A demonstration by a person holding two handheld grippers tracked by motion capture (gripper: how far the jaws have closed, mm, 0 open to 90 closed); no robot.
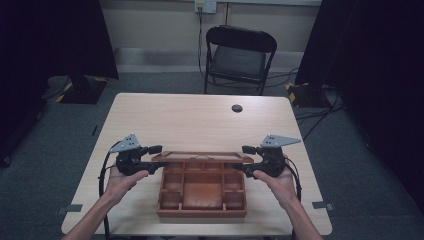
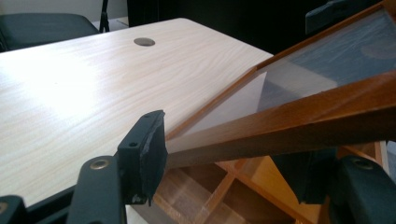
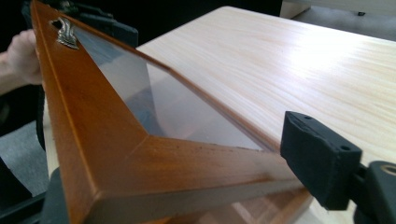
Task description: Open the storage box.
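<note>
Table (image 1: 200, 120) first, pale wood, with the compartmented wooden box (image 1: 202, 192) near its front edge. Its glass-paned lid (image 1: 200, 156) is lifted partway, tilted over the back compartments. Left gripper (image 1: 151, 156) and right gripper (image 1: 248, 159) each clamp a lid end; I judge closing or opening is midway, needing matched, even swings.

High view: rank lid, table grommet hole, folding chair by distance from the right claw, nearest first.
1. Glass-paned lid: at the right claw, over the wooden box.
2. Grommet hole: mid-table, far side.
3. Folding chair: beyond the table.
</note>
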